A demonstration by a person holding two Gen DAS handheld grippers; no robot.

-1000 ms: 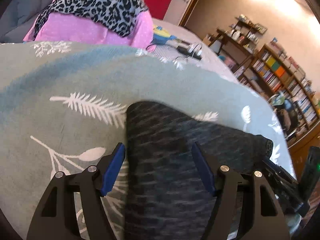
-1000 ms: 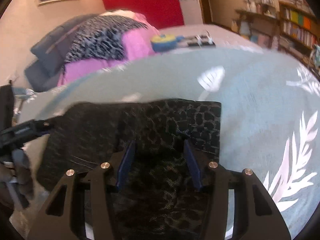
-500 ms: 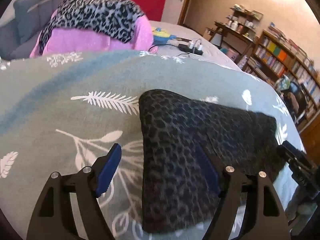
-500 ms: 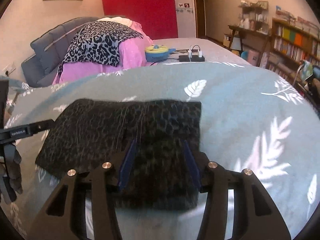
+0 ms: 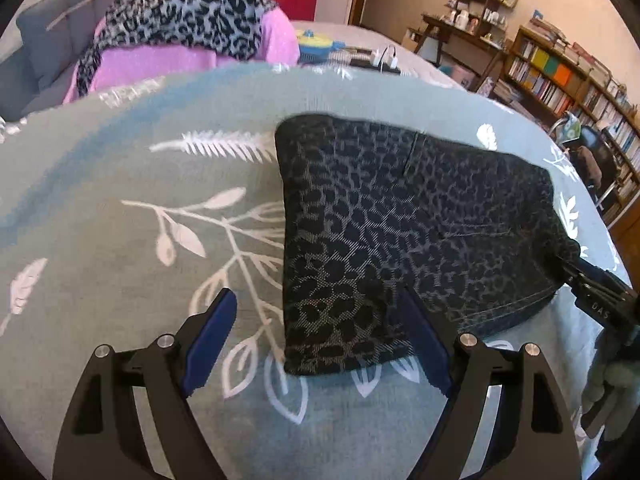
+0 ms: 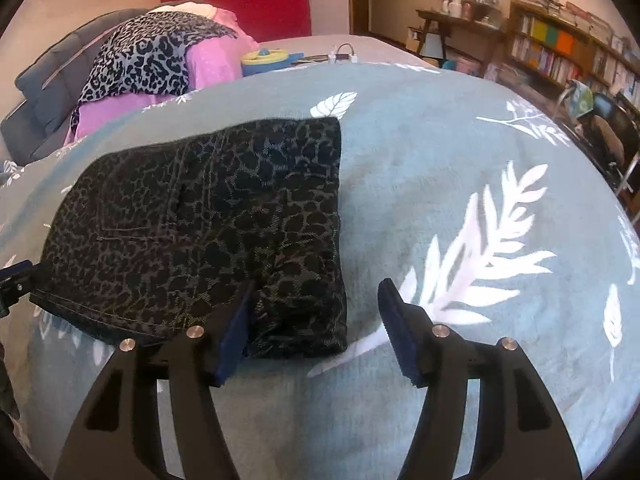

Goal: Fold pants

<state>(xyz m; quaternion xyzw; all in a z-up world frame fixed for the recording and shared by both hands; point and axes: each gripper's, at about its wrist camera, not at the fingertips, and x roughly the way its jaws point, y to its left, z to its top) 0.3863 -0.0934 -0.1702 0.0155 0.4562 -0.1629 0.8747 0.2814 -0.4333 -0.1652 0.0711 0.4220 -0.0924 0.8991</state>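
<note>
Folded into a compact rectangle, the leopard-print pants [image 5: 400, 232] lie flat on the teal bedspread [image 6: 460, 152], both tools, left [image 5: 316, 344] and right [image 6: 316, 320], spread apart and empty, suggesting the fold is done.

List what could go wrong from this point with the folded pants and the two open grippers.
1. The left gripper is open with one finger over the near edge of the pants; drawing back low might snag that edge and undo the fold.
2. The right gripper also straddles a corner of the pants, so the same drag could happen there.
3. The blanket looks soft, so pushing the pile could wrinkle it.
</note>
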